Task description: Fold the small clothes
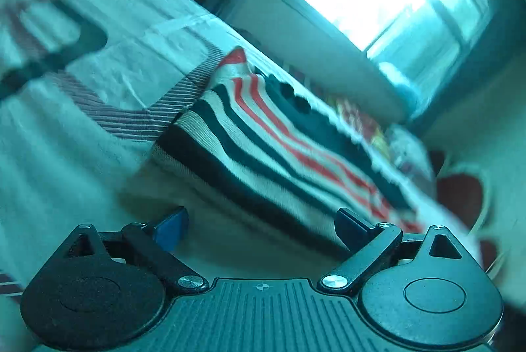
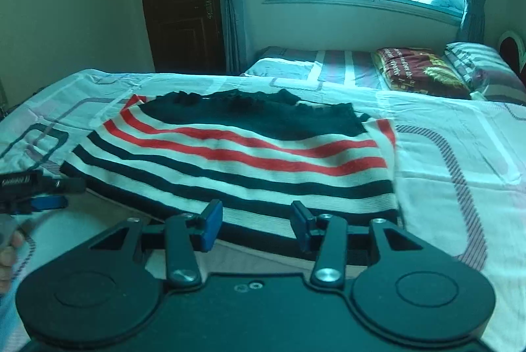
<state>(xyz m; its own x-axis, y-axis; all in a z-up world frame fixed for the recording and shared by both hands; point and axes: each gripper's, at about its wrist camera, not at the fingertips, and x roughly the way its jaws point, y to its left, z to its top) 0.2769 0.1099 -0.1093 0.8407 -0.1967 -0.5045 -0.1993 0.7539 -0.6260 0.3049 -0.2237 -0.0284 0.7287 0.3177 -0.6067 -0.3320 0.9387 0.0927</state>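
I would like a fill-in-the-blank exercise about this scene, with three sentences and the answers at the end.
1. The striped garment lies spread flat on the ____.
2. The jaws of the right gripper are ____, with nothing between them.
3. Between the white bands, the garment's upper stripes are ____, while the lower ones are dark.

Missing words: bed; open; red

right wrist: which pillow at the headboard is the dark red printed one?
The middle pillow, maroon with a gold print; the pillows either side, and, are pale striped.
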